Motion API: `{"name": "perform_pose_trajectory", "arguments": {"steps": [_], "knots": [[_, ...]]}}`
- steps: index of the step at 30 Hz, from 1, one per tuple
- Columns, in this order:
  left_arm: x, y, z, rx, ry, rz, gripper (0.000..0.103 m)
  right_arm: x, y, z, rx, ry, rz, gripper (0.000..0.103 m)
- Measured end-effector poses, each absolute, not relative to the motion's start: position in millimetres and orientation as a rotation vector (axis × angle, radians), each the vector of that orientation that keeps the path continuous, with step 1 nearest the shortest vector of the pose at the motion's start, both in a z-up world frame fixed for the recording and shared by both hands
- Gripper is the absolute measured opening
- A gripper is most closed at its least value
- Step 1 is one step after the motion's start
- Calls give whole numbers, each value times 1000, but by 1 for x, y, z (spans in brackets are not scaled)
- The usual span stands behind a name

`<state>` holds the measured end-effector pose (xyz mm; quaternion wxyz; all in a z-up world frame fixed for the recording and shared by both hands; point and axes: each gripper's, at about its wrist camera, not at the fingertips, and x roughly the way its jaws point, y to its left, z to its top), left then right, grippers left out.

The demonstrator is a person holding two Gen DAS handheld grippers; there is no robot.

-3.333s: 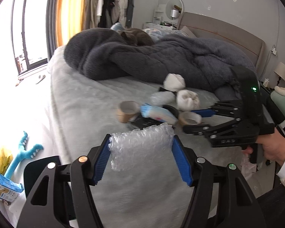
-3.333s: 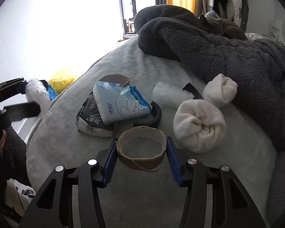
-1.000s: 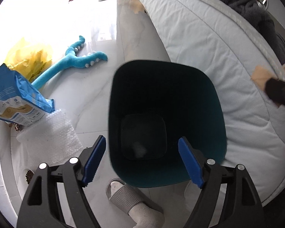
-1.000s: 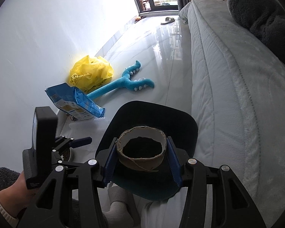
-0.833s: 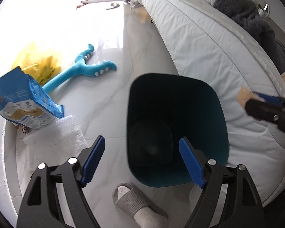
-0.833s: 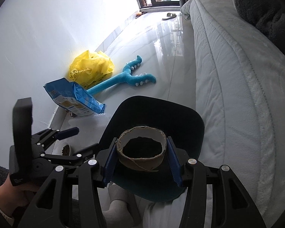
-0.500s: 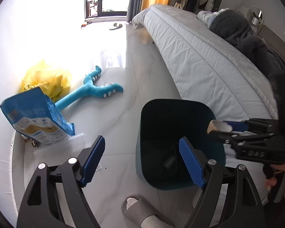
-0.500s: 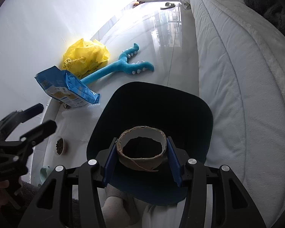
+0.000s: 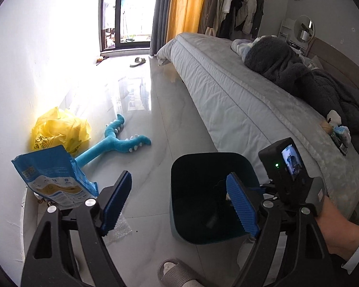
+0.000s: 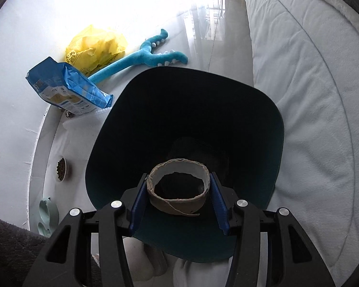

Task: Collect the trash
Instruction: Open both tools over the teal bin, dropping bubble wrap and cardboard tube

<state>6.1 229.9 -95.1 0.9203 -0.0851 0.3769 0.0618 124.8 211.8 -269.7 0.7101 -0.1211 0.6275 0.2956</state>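
A dark teal bin (image 9: pixel 210 156) stands on the floor beside the bed. My right gripper (image 10: pixel 178 186) hangs over the bin's mouth (image 10: pixel 155 95), pointing steeply down, shut on a brown cardboard ring (image 10: pixel 177 205). My left gripper (image 9: pixel 178 177) is open with nothing between its blue pads (image 9: pixel 117 198). It sits higher, just left of the bin. A sheet of bubble wrap (image 9: pixel 118 230) lies on the floor under its left finger. More trash (image 9: pixel 337 134) lies on the bed at the far right. Something pale glints at the bin's dark bottom (image 9: pixel 210 218).
A blue bag (image 9: pixel 52 179), a yellow plastic bag (image 9: pixel 59 129) and a teal plush toy (image 9: pixel 117 143) lie by the wall. The grey bed (image 9: pixel 239 100) runs along the right. A slippered foot (image 9: pixel 177 272) is just before the bin. A pet food bowl (image 10: pixel 62 168) sits left.
My left gripper rose and tilted up from the bin, and no longer holds the bubble wrap. My right gripper sank closer over the bin with the ring still in it.
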Motion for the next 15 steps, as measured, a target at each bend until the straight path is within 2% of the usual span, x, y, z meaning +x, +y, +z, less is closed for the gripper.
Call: {"name": "perform_pose_trajectory", "arguments": {"steps": [11, 15], "knots": [[-5, 242, -75, -237, 724, 123, 84, 121, 215, -287, -310, 1434, 619, 52], [-6, 237, -60, -231, 690, 115, 86, 121, 213, -283, -301, 1416, 620, 62]]}}
